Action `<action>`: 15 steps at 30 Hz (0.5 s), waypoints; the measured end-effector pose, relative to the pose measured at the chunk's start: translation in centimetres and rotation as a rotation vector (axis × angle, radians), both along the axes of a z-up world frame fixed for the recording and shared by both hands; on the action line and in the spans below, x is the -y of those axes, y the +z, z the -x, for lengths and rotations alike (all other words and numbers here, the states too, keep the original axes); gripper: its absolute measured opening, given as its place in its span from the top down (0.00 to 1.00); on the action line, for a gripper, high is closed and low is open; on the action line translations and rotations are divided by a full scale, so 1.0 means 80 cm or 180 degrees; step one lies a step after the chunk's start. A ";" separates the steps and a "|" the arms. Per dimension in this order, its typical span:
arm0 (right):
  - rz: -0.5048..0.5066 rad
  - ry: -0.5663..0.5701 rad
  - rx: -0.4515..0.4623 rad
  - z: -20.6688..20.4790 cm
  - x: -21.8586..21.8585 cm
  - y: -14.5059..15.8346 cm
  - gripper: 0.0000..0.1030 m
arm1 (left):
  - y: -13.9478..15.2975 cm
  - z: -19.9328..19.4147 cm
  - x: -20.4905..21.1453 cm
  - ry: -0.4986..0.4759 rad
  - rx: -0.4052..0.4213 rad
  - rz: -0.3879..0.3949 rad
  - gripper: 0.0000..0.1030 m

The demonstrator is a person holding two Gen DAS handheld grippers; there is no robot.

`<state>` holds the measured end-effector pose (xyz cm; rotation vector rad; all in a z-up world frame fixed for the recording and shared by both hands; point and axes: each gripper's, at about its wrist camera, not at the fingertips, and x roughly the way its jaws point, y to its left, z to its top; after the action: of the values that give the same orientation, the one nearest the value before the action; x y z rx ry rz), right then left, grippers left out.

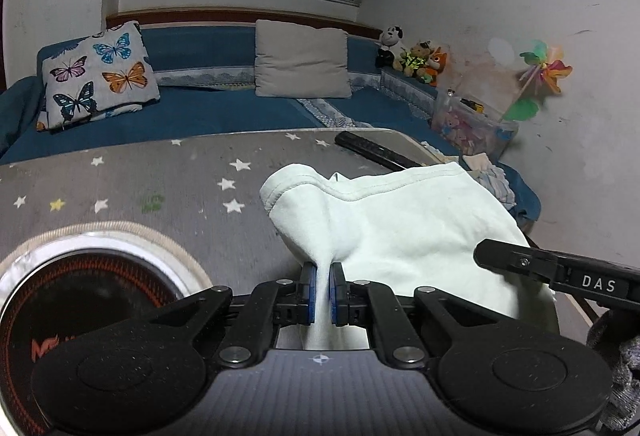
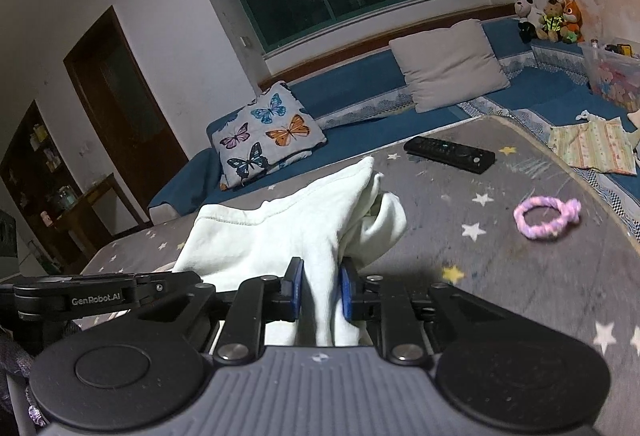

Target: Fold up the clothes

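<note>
A white garment (image 1: 408, 220) lies bunched on the grey star-patterned table (image 1: 168, 172). My left gripper (image 1: 322, 270) is shut on a pinched fold of its near edge, the cloth pulled up between the blue pads. In the right wrist view the same white garment (image 2: 280, 232) rises in a tented fold, and my right gripper (image 2: 320, 272) is shut on a thicker bunch of it. The right gripper's black arm (image 1: 560, 270) shows at the right of the left wrist view; the left gripper's arm (image 2: 100, 294) shows at the left of the right wrist view.
A black remote (image 2: 450, 154) lies at the table's far side and a pink hair tie (image 2: 546, 218) to the right. A round cooktop (image 1: 80, 300) sits at near left. Behind are a blue sofa (image 1: 224, 116), a butterfly pillow (image 1: 96, 74), a grey cushion (image 1: 302, 58), plush toys (image 1: 416, 58) and patterned cloth (image 2: 596, 150).
</note>
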<state>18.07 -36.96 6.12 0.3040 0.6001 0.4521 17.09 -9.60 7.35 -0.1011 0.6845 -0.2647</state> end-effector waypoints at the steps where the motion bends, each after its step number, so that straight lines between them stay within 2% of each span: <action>1: 0.0005 0.0002 -0.0010 -0.005 -0.001 0.000 0.83 | 0.000 -0.006 0.001 0.0008 -0.0007 -0.0010 0.93; 8: -0.0035 -0.0022 -0.0160 -0.035 0.003 -0.019 0.83 | -0.018 -0.037 0.003 0.0061 -0.0143 -0.0072 0.93; 15: 0.0000 -0.0055 -0.0454 -0.054 0.003 -0.061 0.82 | -0.052 -0.054 0.006 0.0047 -0.0369 -0.0165 0.92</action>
<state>22.39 -37.19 1.26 0.3430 0.7361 0.4160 21.40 -10.10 3.17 -0.0723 0.8051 -0.2280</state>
